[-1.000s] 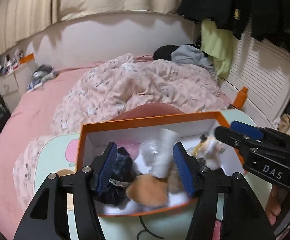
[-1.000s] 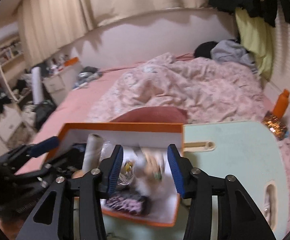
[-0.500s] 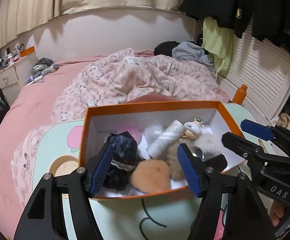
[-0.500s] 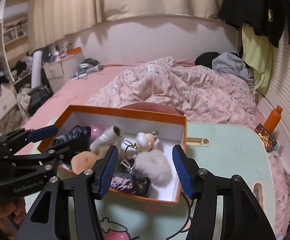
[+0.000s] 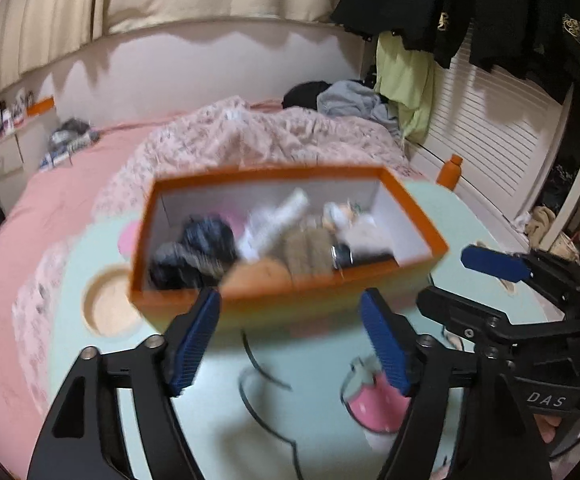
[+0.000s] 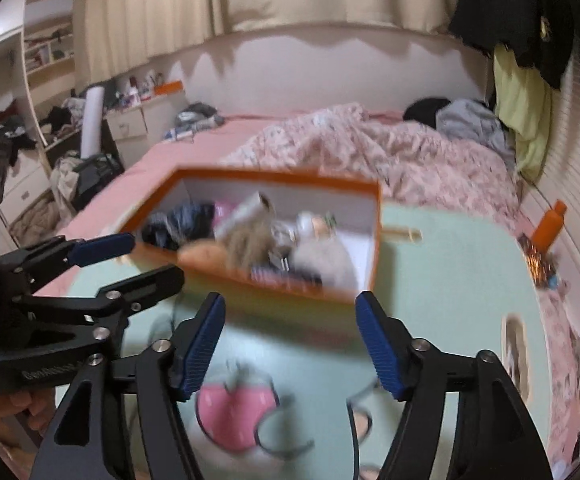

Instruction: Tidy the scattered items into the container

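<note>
The orange box with white inner walls sits on the pale green table, near the table's far edge and ahead of both grippers. Its contents are blurred in both views; those distinguishable are a dark blue-grey cloth bundle at the left end, a white roll lying diagonally near the middle, a tan furry item beside it, an orange-brown rounded item against the near wall, and a small pale figure toward the right end. All of these lie inside the box walls. The left gripper is positioned short of the box's near wall, its blue-padded jaws spread wide apart with nothing between them. The right gripper is likewise short of the box, its jaws wide apart and holding nothing; in the left wrist view it appears at the right edge, beside the box's right end. The table surface carries a pink strawberry print and a round recess just left of the box. Beyond the table lies a bed with a pink floral quilt. An orange bottle stands at the right, by the slatted wall.
</note>
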A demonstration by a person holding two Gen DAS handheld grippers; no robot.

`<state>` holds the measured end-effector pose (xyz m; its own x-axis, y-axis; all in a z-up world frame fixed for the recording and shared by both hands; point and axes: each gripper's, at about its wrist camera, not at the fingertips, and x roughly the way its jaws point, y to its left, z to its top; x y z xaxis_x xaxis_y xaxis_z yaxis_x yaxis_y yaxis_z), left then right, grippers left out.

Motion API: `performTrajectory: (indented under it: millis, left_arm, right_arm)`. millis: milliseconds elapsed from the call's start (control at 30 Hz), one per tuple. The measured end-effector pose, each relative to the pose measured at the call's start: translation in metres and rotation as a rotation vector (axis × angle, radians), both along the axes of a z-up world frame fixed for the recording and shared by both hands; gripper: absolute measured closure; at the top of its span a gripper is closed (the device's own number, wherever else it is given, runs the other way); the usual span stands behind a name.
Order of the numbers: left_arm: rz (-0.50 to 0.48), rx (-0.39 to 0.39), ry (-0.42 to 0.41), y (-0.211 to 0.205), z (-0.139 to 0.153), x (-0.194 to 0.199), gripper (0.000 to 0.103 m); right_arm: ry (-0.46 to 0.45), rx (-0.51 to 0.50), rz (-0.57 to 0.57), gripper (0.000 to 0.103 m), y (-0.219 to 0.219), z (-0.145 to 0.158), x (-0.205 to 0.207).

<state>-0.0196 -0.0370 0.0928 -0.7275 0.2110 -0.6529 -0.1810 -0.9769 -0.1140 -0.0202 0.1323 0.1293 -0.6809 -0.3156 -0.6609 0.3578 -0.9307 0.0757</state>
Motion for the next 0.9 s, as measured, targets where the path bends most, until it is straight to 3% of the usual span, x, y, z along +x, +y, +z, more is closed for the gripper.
performTrajectory:
  millis: [133,233,267,400,433,533,900]
  left_arm:
    - [0.094,0.095,-0.057,-0.007,-0.034,0.002,0.024]
    - [0.160,0.072,-0.139,-0.005,-0.054,-0.010,0.023]
    - [0.165,0.036,-0.099,-0.001,-0.054,-0.008,0.023]
    - [0.154,-0.083,-0.088,0.019,-0.065,-0.009,0.016]
    - [0.144,-0.121,-0.098,0.025,-0.067,-0.011,0.010]
    - [0.160,-0.106,-0.119,0.024,-0.071,-0.015,0.000]
    - [0.186,-0.103,-0.109,0.024,-0.073,-0.015,0.000]
  right_arm:
    - [-0.071,0.043,-0.059,0.034,0.011,-0.033,0.003]
    - [-0.128,0.046,-0.095,0.034,0.020,-0.053,-0.003]
    - [-0.117,0.046,-0.099,0.031,0.021,-0.055,-0.002]
    - [-0.107,0.104,-0.109,0.000,0.018,-0.065,-0.001]
    - [-0.094,0.136,-0.103,0.000,0.014,-0.068,-0.001]
    - [-0.075,0.139,-0.092,0.000,0.011,-0.072,0.002]
    - [-0.072,0.137,-0.093,0.000,0.014,-0.075,0.003]
